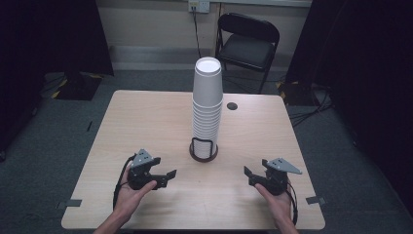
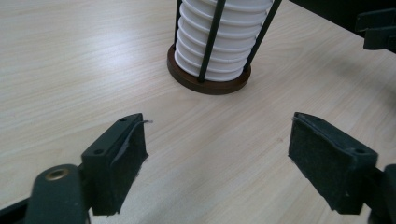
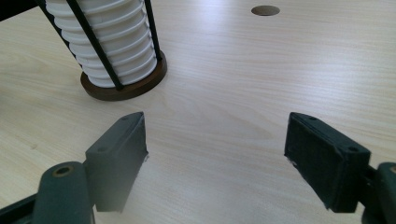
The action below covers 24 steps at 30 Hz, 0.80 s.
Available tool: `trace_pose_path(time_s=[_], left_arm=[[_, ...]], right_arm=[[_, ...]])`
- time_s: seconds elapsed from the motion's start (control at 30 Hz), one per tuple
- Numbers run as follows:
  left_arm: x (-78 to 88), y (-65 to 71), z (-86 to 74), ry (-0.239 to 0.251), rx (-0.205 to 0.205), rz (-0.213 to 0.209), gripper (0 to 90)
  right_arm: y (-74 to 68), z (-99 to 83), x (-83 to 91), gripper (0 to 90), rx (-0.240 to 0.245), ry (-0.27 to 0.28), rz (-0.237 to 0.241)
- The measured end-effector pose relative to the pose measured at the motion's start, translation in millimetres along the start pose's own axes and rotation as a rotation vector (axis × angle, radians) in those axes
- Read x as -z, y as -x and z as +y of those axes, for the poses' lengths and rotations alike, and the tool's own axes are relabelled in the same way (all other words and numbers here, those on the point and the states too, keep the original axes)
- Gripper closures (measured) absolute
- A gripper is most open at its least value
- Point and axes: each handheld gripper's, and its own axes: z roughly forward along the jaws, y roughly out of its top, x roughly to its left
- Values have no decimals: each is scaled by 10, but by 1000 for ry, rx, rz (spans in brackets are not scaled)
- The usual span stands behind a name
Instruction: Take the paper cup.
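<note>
White paper cups (image 1: 207, 105) stand nested in one tall stack, its long axis upright, the foot of it caged by thin black rods on a round dark-brown holder (image 1: 203, 152). The stack stands ahead of both pairs of jaws and between them, on the tabletop's (image 1: 146, 117) middle line. From the left gripper (image 1: 164, 177) it lies forward and toward the right; from the right gripper (image 1: 251, 176) forward and toward the left. Both stand about as far from it, so neither hand looks clearly nearer; each is well apart from the holder, touching nothing.

Both pairs of jaws are spread wide and empty, with bare wood between the pads in each gripper view. They sit low, near the holder's height, while the stack's top cup stands far above them, so I judge a lift must come first.

A small dark hole (image 1: 232, 106) lies beyond the stack.
</note>
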Motion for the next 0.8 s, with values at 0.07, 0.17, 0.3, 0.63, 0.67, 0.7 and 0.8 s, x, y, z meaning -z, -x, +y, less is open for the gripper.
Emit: trace_pose_path(time_s=[0.07, 0.17, 0.3, 0.63, 0.67, 0.7, 0.8], left_arm=[[18, -12, -3, 4, -8, 5, 213], [24, -18, -11, 0, -5, -8, 212], [33, 6, -17, -9, -17, -34, 210], [43, 26, -26, -14, -16, -41, 167], [46, 33, -29, -11, -18, -35, 167], [53, 39, -29, -9, -26, -33, 160], [48, 52, -25, -17, -40, -40, 163]], right_arm=[[10, 15, 9, 207, 3, -11, 3], [19, 25, 13, 207, -5, -10, 7], [-4, 44, 4, 206, -2, -24, 26], [-104, 152, 81, 199, 30, 27, 49], [-114, 173, 94, 199, 32, 29, 48], [-120, 215, 106, 200, 34, 36, 61], [-135, 291, 125, 200, 22, 44, 97]])
